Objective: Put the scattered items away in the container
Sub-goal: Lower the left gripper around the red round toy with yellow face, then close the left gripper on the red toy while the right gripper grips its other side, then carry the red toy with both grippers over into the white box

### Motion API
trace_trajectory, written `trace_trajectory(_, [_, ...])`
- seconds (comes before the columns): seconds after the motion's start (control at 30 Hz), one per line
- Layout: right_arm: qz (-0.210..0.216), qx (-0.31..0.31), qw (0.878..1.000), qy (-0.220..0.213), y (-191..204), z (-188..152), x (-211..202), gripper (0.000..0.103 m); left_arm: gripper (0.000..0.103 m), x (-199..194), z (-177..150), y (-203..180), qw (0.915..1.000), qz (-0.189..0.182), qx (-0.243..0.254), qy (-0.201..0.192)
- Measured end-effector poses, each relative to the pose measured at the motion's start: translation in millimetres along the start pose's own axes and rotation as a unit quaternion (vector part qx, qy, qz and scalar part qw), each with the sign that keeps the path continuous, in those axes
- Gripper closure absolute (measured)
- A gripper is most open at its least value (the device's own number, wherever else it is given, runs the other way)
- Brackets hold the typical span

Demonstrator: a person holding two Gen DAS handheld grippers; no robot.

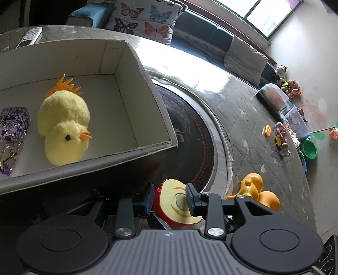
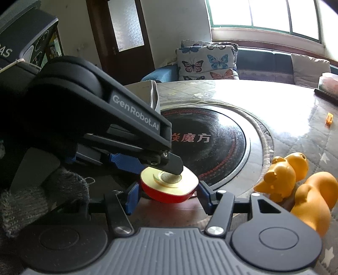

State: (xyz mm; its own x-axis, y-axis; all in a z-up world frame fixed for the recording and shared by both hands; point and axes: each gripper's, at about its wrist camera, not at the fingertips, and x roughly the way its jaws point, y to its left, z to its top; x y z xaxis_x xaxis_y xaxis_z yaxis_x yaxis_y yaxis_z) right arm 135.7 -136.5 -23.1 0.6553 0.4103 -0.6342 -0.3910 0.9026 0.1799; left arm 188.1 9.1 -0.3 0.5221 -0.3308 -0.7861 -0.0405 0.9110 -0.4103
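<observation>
A home living room: butterfly cushion (image 1: 145,19), sofa (image 1: 202,38), scattered toys (image 1: 281,135).

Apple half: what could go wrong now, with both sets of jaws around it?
1. The left gripper and right gripper both seem to pinch the apple half. If they pull different ways, it could pop out.
2. The orange toy sits right beside the right gripper and could get bumped.
3. The box wall stands high nearby, so the apple might catch on it.

the way to the open-topped box (image 1: 135,69) is barred by its near wall; bare floor is left right of the plush chick (image 1: 63,124). the squirrel figure (image 2: 295,186) blocks the tabletop (image 2: 285,118) to the right.
</observation>
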Motion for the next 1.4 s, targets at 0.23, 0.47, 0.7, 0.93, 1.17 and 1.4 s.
trace_trajectory(0.23, [-0.002, 0.003, 1.000, 0.000, 2.8, -3.8, -5.1, 0.045, 0.069, -5.9, -8.4, 1.5, 0.9999, -0.007, 0.001, -0.008])
trace_trajectory(0.47, [-0.003, -0.007, 1.000, -0.017, 11.4, 1.3, -20.0, 0.045, 0.069, -27.5, -8.3, -2.8, 0.9996, -0.013, 0.006, -0.025])
trace_trajectory(0.7, [0.003, -0.036, 0.998, -0.056, 29.2, 25.5, -39.9, 0.045, 0.069, -67.4, 3.0, -7.0, 0.9972, -0.019, 0.017, -0.070])
trace_trajectory(0.93, [0.031, -0.065, 0.994, -0.084, 53.8, 58.2, -34.2, 0.045, 0.069, -100.2, 25.6, 12.0, 0.9929, -0.008, 0.011, -0.118])
trace_trajectory(1.17, [0.057, -0.082, 0.992, -0.079, 76.7, 79.3, 1.2, 0.045, 0.069, -100.6, 48.0, 45.8, 0.9915, 0.012, -0.012, -0.129])
trace_trajectory(1.4, [0.074, -0.086, 0.992, -0.048, 86.9, 81.0, 33.8, 0.045, 0.069, -85.7, 57.7, 78.5, 0.9924, 0.020, -0.035, -0.116])
